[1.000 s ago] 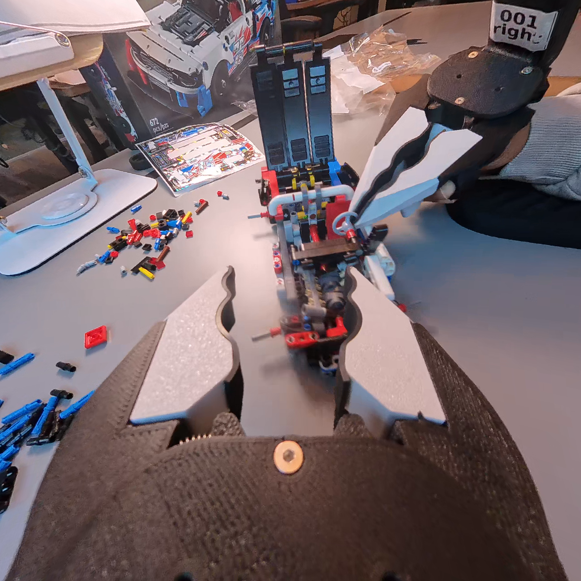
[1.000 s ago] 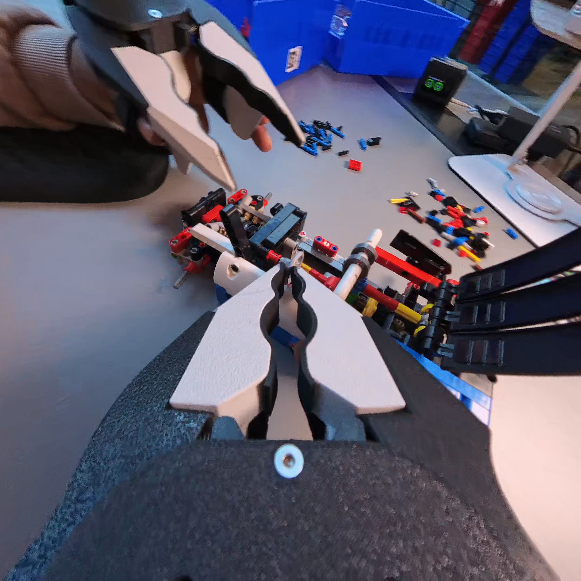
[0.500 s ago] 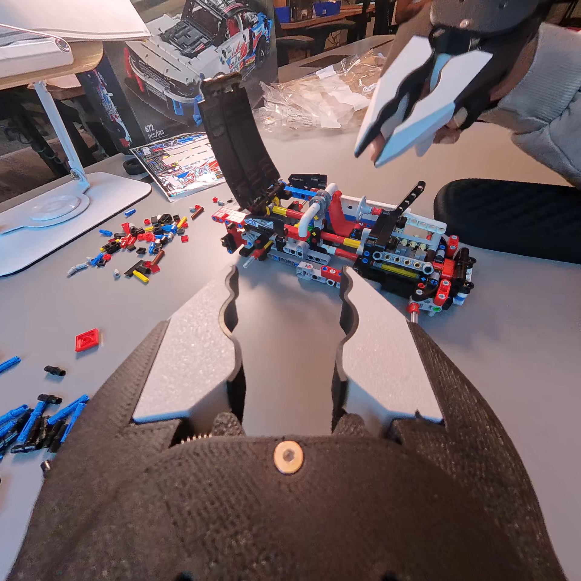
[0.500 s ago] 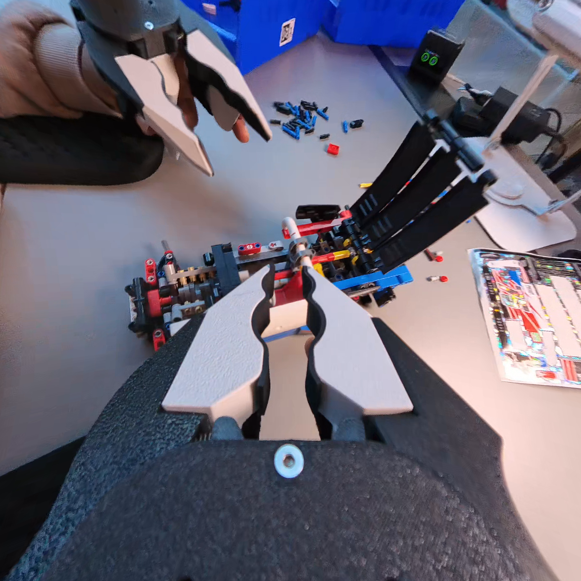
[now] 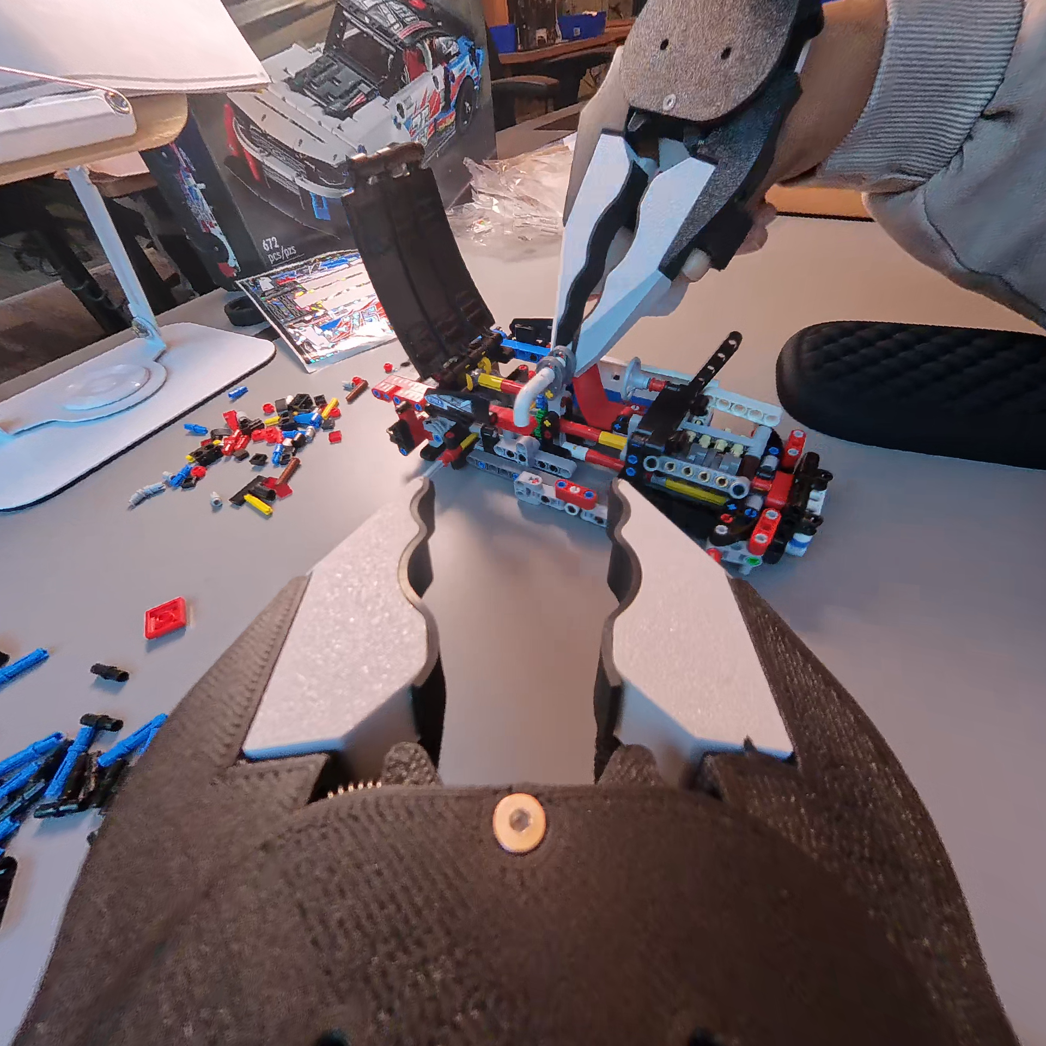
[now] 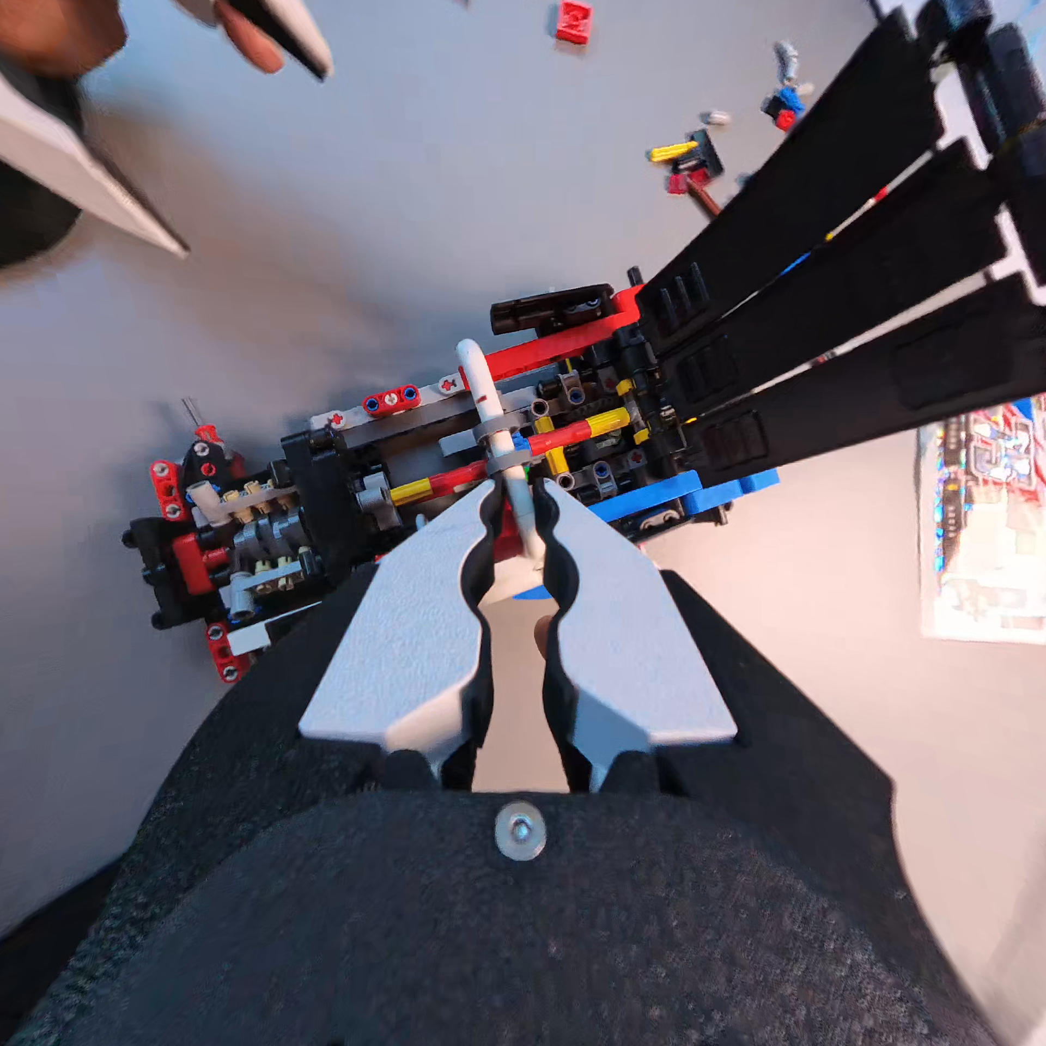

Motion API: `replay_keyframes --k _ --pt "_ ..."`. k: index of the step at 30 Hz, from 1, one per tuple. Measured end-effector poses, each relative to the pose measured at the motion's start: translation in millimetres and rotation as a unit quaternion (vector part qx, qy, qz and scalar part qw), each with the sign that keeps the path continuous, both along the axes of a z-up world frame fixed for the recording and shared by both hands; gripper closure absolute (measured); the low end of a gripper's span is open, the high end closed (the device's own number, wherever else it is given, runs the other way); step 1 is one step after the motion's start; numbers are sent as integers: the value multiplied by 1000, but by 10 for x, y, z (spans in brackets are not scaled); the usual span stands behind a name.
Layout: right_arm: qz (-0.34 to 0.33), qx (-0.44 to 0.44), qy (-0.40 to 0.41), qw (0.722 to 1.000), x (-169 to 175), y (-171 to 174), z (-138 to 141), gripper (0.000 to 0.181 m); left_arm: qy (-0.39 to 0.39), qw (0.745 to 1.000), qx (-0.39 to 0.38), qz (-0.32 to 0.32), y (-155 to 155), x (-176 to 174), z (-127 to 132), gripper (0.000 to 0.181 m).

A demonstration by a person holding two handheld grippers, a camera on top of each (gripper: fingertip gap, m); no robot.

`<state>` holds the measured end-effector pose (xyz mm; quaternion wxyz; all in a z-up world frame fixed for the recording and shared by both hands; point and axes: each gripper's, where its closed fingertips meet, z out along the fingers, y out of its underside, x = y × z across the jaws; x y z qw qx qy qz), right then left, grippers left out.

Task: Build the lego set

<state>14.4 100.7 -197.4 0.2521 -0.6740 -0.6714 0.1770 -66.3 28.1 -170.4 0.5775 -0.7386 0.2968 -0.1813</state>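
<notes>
The part-built lego car chassis (image 5: 611,447) lies sideways on the grey table, its black panel (image 5: 413,266) hinged up at the left end. My left gripper (image 5: 518,498) is open and empty, just short of the chassis's near side. My right gripper (image 5: 566,354) comes down from above. In the right wrist view it (image 6: 519,493) is shut on the white curved tube (image 6: 523,509) that arches over the chassis (image 6: 339,509). The tube's bend also shows in the left wrist view (image 5: 526,399). A left gripper finger (image 6: 85,187) shows at the top left of the right wrist view.
A pile of small loose parts (image 5: 266,436) lies left of the chassis, with a red tile (image 5: 165,617) and blue pins (image 5: 56,764) nearer. A lamp base (image 5: 113,385), sticker sheet (image 5: 328,305), set box (image 5: 351,113) and plastic bags (image 5: 509,192) stand behind. A black wrist pad (image 5: 917,390) lies right. Some 12 cm of space lies between my two pairs of fingers.
The chassis has turned from end-on to sideways in front of my left gripper, which has drawn back from it. My right gripper lifted off, then came down and closed on the white tube.
</notes>
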Motion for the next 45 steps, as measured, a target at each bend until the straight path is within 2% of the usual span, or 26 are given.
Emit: replay_keyframes --k 4,7,9,12,15,18,21,23,27,33,36,40,45 --pt "-144 -48 51 987 -74 209 7 173 -3 1000 11 2 -2 -9 42 120" --pt "-191 -67 100 974 -185 231 37 170 -1 1000 20 2 -14 -6 73 117" --pt "-180 -95 133 970 -269 89 112 159 0 1000 25 0 -26 -2 91 114" --pt "-147 -103 172 969 -276 -60 262 162 9 1000 25 -5 -37 14 71 111" --pt "-109 -68 178 976 -181 -127 288 163 41 999 13 -7 -27 29 -41 105" --pt "-70 -29 173 982 -86 -218 233 162 108 994 5 11 34 -8 -208 102" --pt "-67 19 172 983 -20 -191 157 159 193 980 11 39 135 -111 -358 109" --pt "-65 20 192 979 -31 -203 139 156 203 978 7 43 184 -129 -393 121" --pt "-73 5 232 970 -44 -179 155 156 208 976 -3 63 324 -235 -428 126" --pt "-70 11 244 967 -28 -187 134 159 197 977 -15 86 500 -384 -448 125" --pt "-69 22 254 964 -10 -177 144 159 164 982 -20 91 502 -427 -403 125" --pt "-73 50 294 952 -3 -139 280 159 81 993 9 83 414 -392 -173 126" --pt "-82 74 395 912 10 -152 670 155 7 990 89 106 320 -432 244 120"
